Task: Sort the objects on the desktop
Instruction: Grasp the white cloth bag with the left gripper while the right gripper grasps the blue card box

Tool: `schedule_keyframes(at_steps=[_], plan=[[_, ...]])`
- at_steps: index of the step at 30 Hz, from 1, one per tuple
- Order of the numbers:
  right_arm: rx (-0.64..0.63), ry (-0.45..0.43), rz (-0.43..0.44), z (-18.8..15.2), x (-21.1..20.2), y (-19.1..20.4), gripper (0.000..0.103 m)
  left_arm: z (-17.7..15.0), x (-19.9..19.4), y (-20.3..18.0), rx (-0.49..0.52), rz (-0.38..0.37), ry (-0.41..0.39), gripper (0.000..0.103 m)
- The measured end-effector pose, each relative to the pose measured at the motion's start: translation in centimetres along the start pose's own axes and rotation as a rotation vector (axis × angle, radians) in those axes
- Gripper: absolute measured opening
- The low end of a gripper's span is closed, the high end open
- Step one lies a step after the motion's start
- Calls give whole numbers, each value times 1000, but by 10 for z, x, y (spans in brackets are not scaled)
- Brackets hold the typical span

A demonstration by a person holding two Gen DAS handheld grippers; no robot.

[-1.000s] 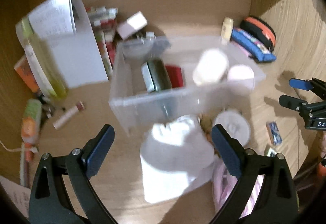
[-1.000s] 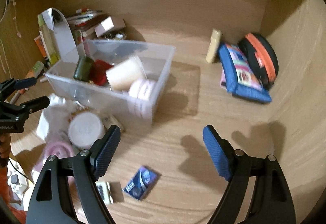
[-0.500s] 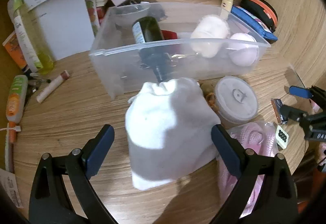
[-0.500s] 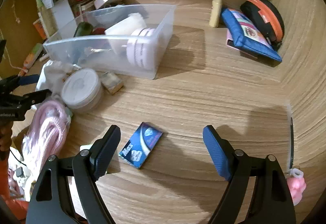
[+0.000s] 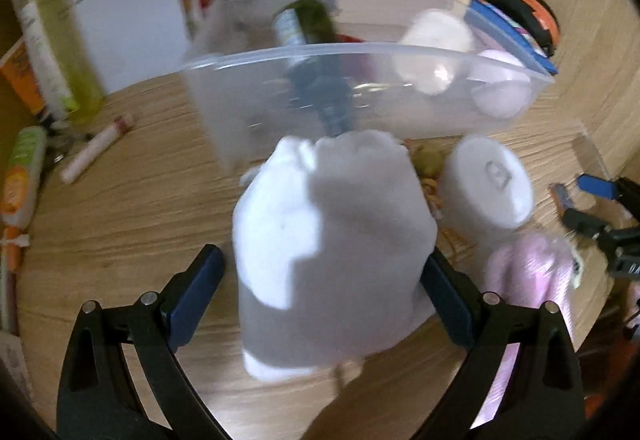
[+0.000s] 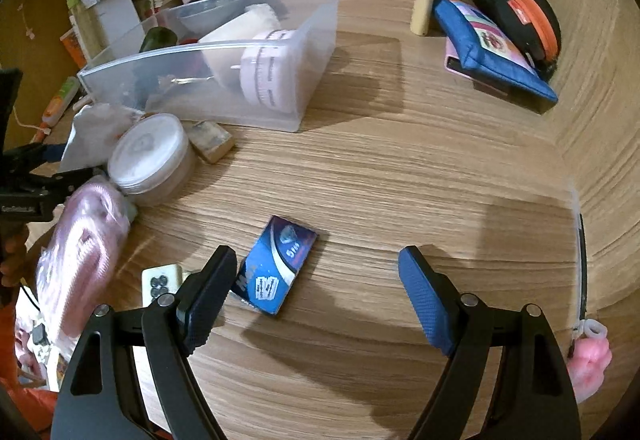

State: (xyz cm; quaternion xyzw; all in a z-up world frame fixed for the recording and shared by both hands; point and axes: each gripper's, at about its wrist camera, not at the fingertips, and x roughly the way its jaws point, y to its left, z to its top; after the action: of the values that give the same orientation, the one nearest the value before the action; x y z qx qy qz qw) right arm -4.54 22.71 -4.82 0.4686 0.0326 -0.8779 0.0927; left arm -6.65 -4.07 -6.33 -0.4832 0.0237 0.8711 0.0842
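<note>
Fingers (image 5: 204, 276) of L gripper (image 5: 322, 292) wide apart, white pouch (image 5: 328, 240) between, R pad touching.

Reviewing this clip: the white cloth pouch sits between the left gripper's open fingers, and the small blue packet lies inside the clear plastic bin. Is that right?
Not quite. The blue packet lies on the wooden desk, outside the clear bin, near the right gripper; the right wrist view shows it. The white pouch does sit between the left gripper's open fingers.

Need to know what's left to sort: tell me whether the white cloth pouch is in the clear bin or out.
Out. The white cloth pouch lies on the desk in front of the clear bin, between the left gripper's open jaws.
</note>
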Motion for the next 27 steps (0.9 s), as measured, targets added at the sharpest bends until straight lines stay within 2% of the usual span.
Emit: schedule_keyframes(at_steps=[4, 8, 13, 16, 18, 20, 22, 24, 25, 26, 27], plan=[[18, 0, -3, 0, 1, -5, 80, -7, -7, 15, -21, 29, 5, 98], [18, -6, -4, -1, 0, -5, 77, -8, -12, 14, -16, 19, -2, 98], [-12, -9, -12, 2, 0, 3, 59, 2, -5, 3, 14, 19, -3, 98], [-29, -9, -6, 2, -2, 8, 45, 8, 5, 4, 21, 20, 19, 99], [-36, -12, -10, 2, -3, 9, 33, 13, 12, 10, -8, 6, 27, 101], [-37, -15, -17, 2, -4, 9, 26, 16, 14, 12, -19, 7, 25, 101], [-28, -18, -7, 3, -5, 9, 26, 17, 15, 12, -27, 11, 15, 101], [-23, -22, 2, 2, -4, 8, 25, 17, 14, 11, -27, 18, -5, 92], [-21, -23, 5, 2, -4, 8, 25, 17, 11, 10, -27, 9, -16, 83], [-20, -24, 8, 2, -4, 8, 25, 17, 8, 10, -25, 14, -27, 78], [-18, -24, 11, 3, -4, 8, 25, 16, 5, 9, -21, 24, -43, 76]])
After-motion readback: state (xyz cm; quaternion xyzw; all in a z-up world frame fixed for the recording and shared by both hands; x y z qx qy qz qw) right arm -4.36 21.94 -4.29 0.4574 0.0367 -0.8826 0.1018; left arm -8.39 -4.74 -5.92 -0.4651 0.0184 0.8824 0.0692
